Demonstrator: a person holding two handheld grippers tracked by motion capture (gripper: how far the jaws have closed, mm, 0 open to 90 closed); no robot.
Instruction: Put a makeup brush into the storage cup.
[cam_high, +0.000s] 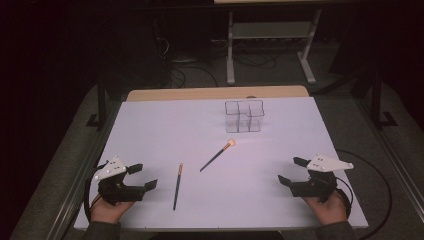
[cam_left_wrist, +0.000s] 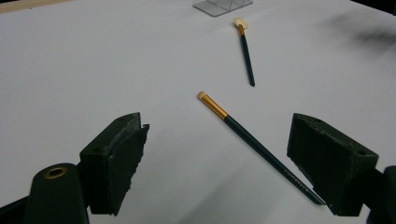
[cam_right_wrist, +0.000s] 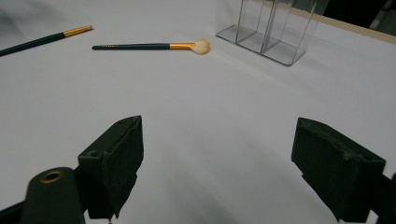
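Two dark-handled makeup brushes with gold ferrules lie on the white table top (cam_high: 165, 125). The thinner brush (cam_high: 177, 185) (cam_left_wrist: 252, 139) (cam_right_wrist: 42, 39) lies near my left gripper (cam_high: 142, 176) (cam_left_wrist: 224, 163), which stands open and holds nothing, a little to the brush's left. The fluffy-tipped brush (cam_high: 217, 155) (cam_left_wrist: 246, 51) (cam_right_wrist: 149, 46) lies at the middle. A clear compartmented holder (cam_high: 244, 116) (cam_left_wrist: 222, 5) (cam_right_wrist: 271, 28) stands upright farther back. My right gripper (cam_high: 292, 171) (cam_right_wrist: 217, 163) is open and holds nothing at the near right.
The table's wooden far edge (cam_high: 215, 93) runs behind the holder. Cables trail from each gripper off the table's near corners. A metal stand (cam_high: 270, 45) is on the dark floor beyond the table.
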